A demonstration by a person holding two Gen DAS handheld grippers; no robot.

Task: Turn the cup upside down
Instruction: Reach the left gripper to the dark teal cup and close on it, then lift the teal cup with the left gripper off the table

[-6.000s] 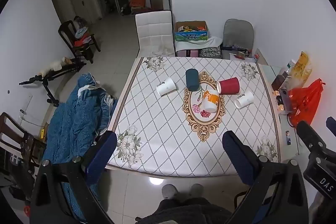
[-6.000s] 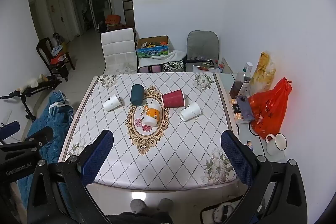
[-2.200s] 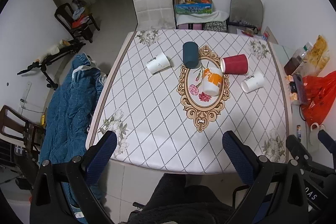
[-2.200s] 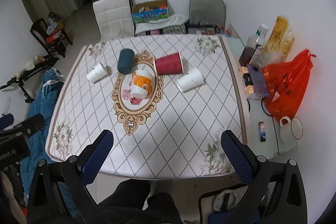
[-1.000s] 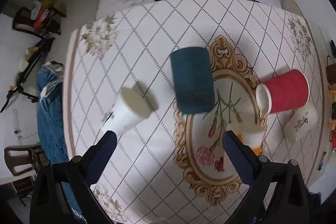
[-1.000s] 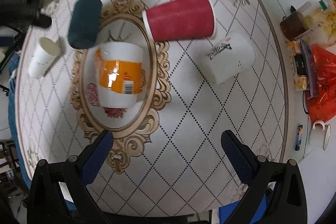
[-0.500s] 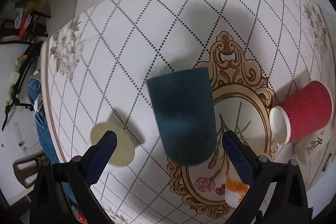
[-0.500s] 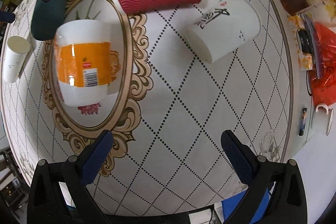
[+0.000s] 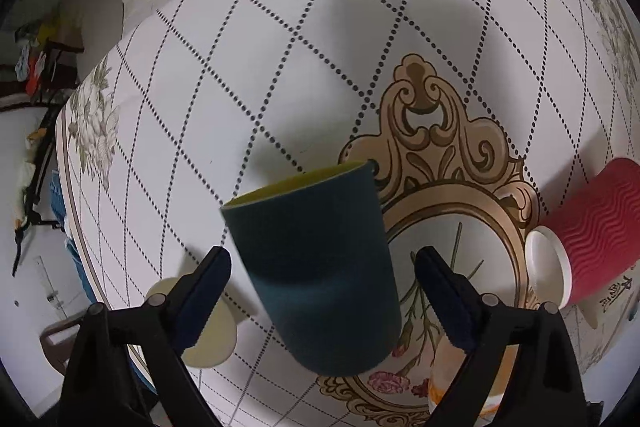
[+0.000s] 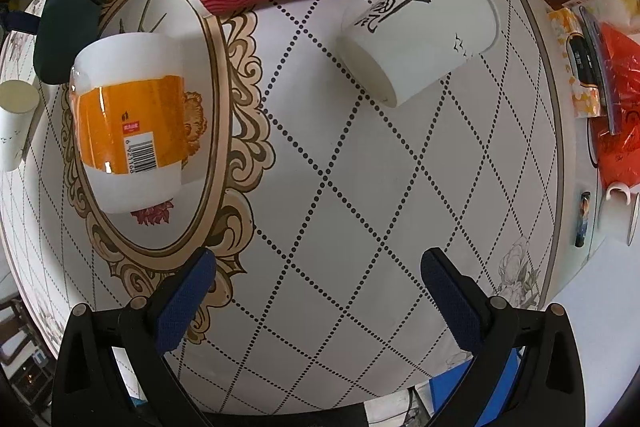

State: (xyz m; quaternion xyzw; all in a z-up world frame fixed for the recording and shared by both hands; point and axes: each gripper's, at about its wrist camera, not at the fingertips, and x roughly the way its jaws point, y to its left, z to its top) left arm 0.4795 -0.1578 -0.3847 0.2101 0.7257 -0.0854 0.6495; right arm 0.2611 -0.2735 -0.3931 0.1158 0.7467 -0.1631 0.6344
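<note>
Dark teal cup (image 9: pixel 316 267) lies on its side on the table (image 9: pixel 280 27), straight ahead of left gripper (image 9: pixel 322 279), btwn its spread fingers w/ gaps both sides, not pinched. Long axis runs near-to-far: yellow-lined mouth far, base near. Left hand clearly nearer; right gripper (image 10: pixel 316 279) also spread, empty over bare cloth, closest to the white cup w/ black script (image 10: pixel 420 31). Base of teal cup cut off low in frame; contact w/ cloth hard to judge. Red ribbed cup (image 9: pixel 592 231) lies to the right
</note>
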